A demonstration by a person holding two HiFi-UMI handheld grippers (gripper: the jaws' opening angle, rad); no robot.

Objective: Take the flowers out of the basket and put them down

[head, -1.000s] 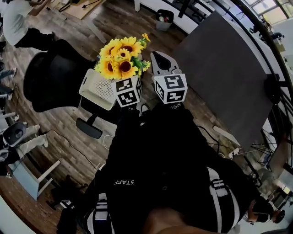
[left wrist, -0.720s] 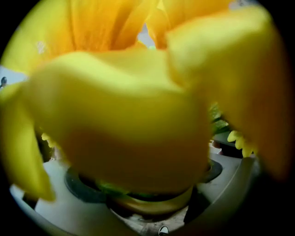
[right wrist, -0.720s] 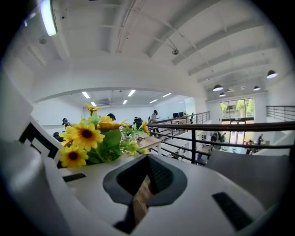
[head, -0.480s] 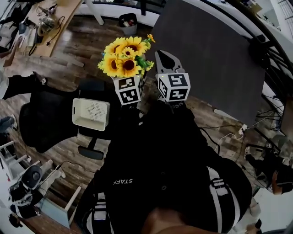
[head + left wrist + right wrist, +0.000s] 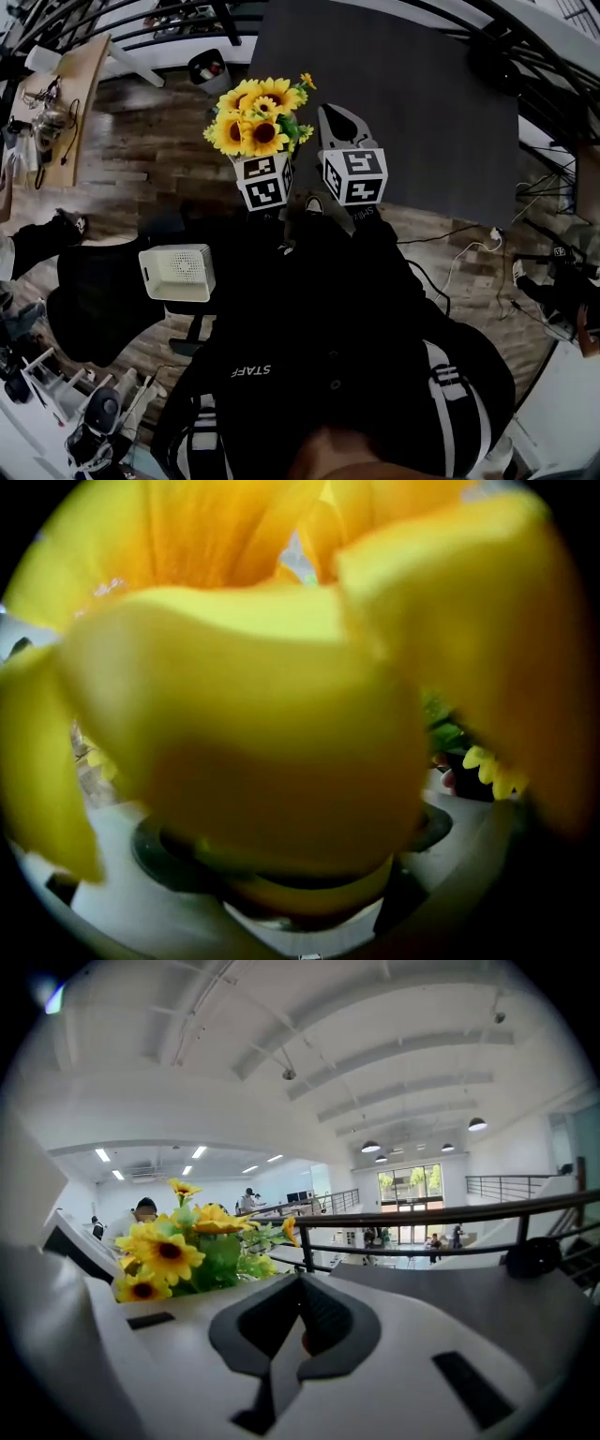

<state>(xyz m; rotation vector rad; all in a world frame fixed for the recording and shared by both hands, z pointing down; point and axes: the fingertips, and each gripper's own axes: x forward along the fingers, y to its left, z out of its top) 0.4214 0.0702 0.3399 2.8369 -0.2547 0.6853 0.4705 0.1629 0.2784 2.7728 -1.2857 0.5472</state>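
- The floor (image 5: pixel 131 169) is made of brown wooden planks.
- A large dark grey desk (image 5: pixel 412 103) fills the top of the head view, and a black railing (image 5: pixel 441 1214) runs behind it.
- A black office chair (image 5: pixel 89 295) stands at the left.
- A wooden desk (image 5: pixel 70 94) with wires on it and a bin (image 5: pixel 208 70) are at the upper left.
- The ceiling (image 5: pixel 281 1044) is white, with beams and round lamps (image 5: pixel 370 1147).
- Tall bright windows (image 5: pixel 412 1185) are far away.

head view: aimed steeply down | left gripper view: filled at close range by flowers (image 5: pixel 281 761) | right gripper view: held level, flowers shared left of right tool (image 5: pixel 301 1324)
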